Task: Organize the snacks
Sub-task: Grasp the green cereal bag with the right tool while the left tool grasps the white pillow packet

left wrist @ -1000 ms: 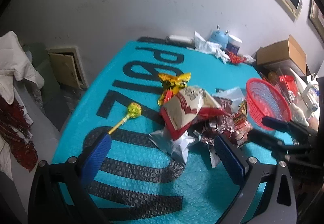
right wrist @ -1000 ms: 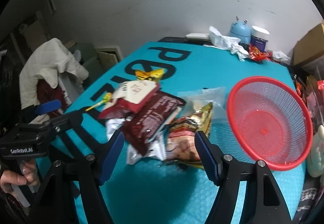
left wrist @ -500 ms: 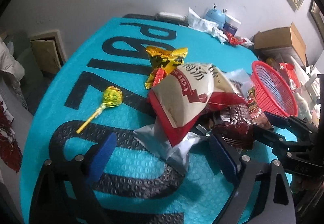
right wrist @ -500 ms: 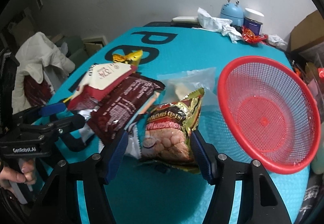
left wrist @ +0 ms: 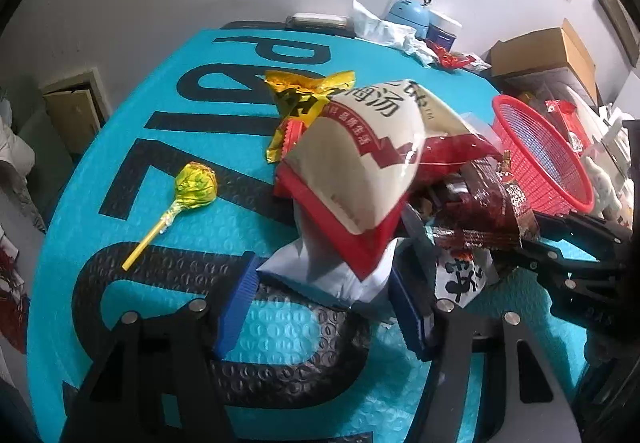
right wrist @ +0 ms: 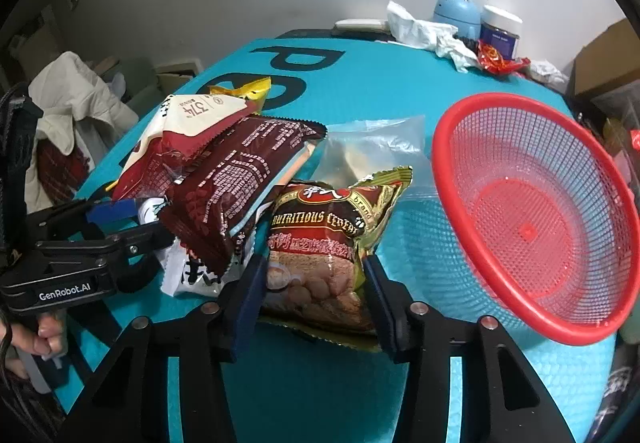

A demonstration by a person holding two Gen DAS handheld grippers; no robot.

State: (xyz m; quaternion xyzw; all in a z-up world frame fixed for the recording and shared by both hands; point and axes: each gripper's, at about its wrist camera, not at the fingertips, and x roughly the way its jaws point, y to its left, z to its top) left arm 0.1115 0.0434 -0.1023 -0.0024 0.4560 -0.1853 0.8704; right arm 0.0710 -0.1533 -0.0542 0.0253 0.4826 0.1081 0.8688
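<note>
Two wrist fisheyes, both pitched steeply down at the teal mat [left wrist: 132, 115], close in on the snack pile.

Left cam looks in from the pile's left edge, cream-and-red bag [left wrist: 360, 163] filling centre, red basket [left wrist: 560, 199] at its right. Right cam sits further right, cereal packet [right wrist: 324, 243] dead ahead, same basket [right wrist: 452, 187] large beside it. Shared: that bag [right wrist: 192, 119], basket, back-wall clutter; each sees the other gripper.

Teal bubble-textured tabletop [left wrist: 248, 147] with big black letters. Red mesh basket [right wrist: 532, 219]. Yellow-green wrapped lollipop [left wrist: 196, 185]. Cream-and-red snack bag [left wrist: 360, 167]. Maroon packet [right wrist: 240, 183] with pale print. Green-edged brown cereal packet [right wrist: 324, 243].
</note>
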